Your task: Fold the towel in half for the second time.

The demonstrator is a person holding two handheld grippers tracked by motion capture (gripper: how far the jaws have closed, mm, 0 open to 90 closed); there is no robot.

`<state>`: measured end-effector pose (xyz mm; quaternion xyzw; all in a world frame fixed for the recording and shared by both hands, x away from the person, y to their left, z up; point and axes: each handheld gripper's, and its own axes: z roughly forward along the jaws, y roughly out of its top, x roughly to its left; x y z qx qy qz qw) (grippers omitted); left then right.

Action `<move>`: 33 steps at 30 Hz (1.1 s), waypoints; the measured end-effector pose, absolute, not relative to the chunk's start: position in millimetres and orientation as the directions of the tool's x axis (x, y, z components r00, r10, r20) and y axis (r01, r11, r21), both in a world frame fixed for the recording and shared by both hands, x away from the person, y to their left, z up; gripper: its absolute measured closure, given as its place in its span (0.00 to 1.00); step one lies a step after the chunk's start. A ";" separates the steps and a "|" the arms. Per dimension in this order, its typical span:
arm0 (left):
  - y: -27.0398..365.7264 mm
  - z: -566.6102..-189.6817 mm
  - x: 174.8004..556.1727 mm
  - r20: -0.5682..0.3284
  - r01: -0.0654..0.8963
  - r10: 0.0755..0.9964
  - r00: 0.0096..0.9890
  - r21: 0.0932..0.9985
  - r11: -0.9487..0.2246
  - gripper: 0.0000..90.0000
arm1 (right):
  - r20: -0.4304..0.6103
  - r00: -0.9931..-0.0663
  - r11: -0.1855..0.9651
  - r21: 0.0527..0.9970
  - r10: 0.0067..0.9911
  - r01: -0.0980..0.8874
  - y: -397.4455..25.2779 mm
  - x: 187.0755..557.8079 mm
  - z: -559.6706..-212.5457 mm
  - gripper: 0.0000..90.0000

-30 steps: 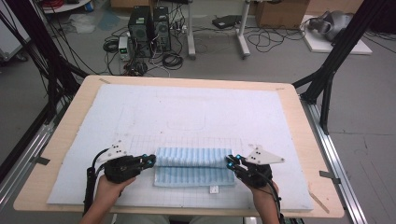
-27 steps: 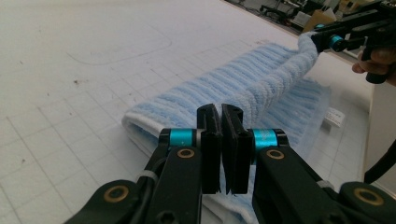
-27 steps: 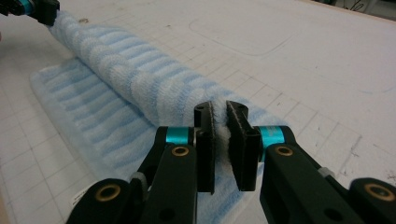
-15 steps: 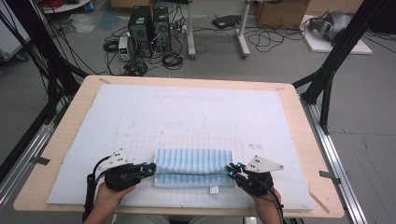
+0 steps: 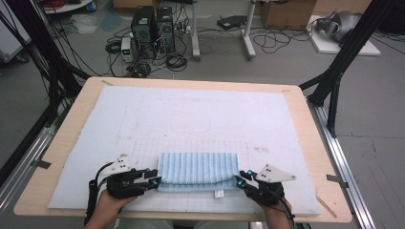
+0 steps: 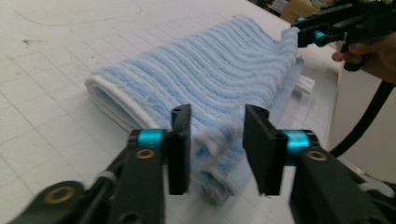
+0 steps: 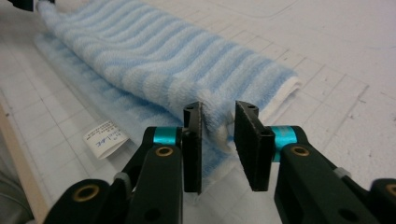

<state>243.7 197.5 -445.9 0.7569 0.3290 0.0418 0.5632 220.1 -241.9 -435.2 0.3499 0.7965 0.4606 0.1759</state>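
Since a second ago the towel (image 5: 198, 168) has been folded toward the table's (image 5: 305, 124) near edge, and with both the left gripper (image 6: 217, 140) and right gripper (image 7: 218, 135) now spread open around its corners, this fold appears complete.

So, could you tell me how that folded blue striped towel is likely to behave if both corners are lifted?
The towel will probably sag between the left hand-held gripper and the right hand-held gripper: it is soft ribbed cloth, already drooping at the corners. It likely grips well, since the pile looks fuzzy. The folded layers may slide apart and unfold.
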 end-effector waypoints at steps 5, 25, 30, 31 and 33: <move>202.3 -439.0 250.3 -0.302 0.430 0.584 0.753 0.898 -0.091 0.54 | 0.114 -0.663 0.186 0.913 0.740 0.364 -251.8 218.0 -423.7 0.66; 169.7 -451.3 258.6 -0.223 0.480 0.604 0.765 0.822 -0.304 0.76 | -0.037 -0.686 0.451 0.780 0.726 0.435 -211.2 242.3 -444.8 0.59; 168.5 -450.4 255.0 -0.193 0.449 0.590 0.784 0.833 -0.324 0.69 | -0.010 -0.690 0.427 0.792 0.724 0.436 -217.1 239.7 -443.1 0.51; 169.1 -449.9 255.1 -0.194 0.441 0.589 0.785 0.843 -0.310 0.65 | -0.001 -0.684 0.408 0.803 0.729 0.434 -218.0 239.7 -441.6 0.47; 170.9 -448.5 255.9 -0.193 0.422 0.588 0.786 0.861 -0.282 0.56 | 0.021 -0.669 0.368 0.822 0.743 0.434 -220.0 241.1 -438.8 0.43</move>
